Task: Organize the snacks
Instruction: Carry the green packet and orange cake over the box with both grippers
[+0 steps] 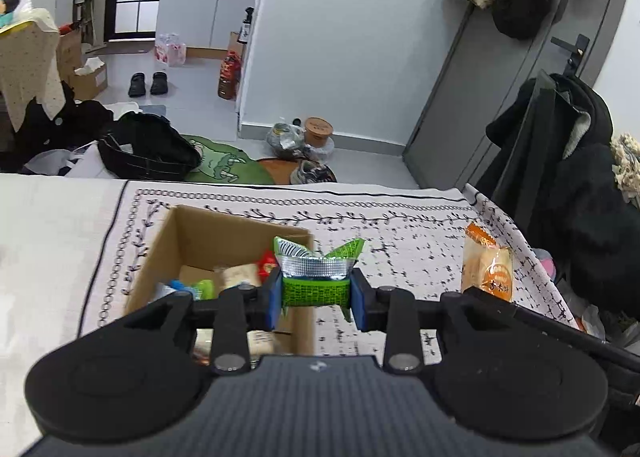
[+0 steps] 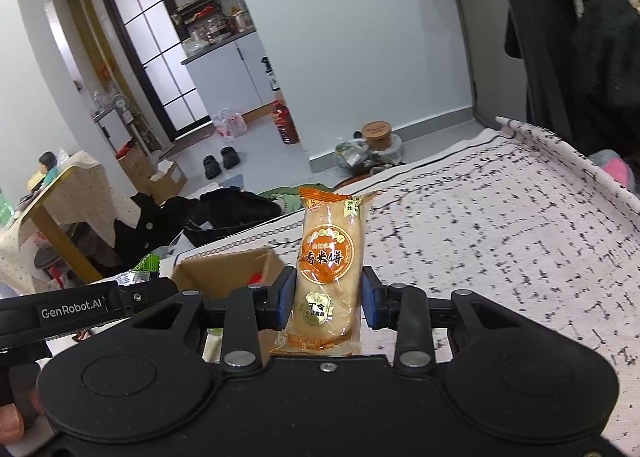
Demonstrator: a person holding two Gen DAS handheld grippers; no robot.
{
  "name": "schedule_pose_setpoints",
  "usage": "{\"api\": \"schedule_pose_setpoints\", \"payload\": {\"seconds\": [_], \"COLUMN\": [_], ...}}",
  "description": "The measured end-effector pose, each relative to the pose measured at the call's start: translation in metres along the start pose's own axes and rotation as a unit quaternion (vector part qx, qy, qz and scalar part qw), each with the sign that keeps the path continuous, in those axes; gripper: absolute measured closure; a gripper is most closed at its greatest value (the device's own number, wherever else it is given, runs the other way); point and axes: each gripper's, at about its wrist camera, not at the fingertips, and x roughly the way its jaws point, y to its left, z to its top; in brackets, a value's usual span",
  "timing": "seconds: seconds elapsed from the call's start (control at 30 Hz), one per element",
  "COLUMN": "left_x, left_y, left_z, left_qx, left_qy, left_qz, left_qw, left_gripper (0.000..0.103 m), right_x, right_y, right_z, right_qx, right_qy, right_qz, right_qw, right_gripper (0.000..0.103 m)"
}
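My left gripper (image 1: 318,294) is shut on a green and silver snack packet (image 1: 316,277), held above the right wall of an open cardboard box (image 1: 192,241). The box holds several snacks (image 1: 236,275). My right gripper (image 2: 329,295) is shut on an orange rice cracker packet (image 2: 328,257), held upright above the patterned cloth. That packet also shows in the left wrist view (image 1: 486,265) at the right. The box (image 2: 228,269) and the green packet (image 2: 144,269) show at the left of the right wrist view.
A white tablecloth (image 1: 400,225) with black patterns covers the table. Beyond its far edge lie a black bag (image 1: 148,149), shoes and floor clutter. A chair draped with dark coats (image 1: 568,161) stands at the table's right.
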Motion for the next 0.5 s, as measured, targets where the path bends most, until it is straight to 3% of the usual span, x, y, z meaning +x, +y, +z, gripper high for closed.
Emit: {"api": "schedule_pose_setpoints", "payload": {"seconds": [0.5], "left_x": [-0.009], "left_y": [0.068], "left_z": [-0.008], "left_qx": [-0.048], "left_qy": [0.003], "left_qz": [0.024], "left_qw": [0.9985], "left_gripper": [0.070], "right_x": [0.021], "right_y": [0.047], "right_z": [-0.012], "right_qx": [-0.034], "right_qy": [0.015], "right_qz": [0.031], "right_qw": [0.999], "right_gripper": [0.069]}}
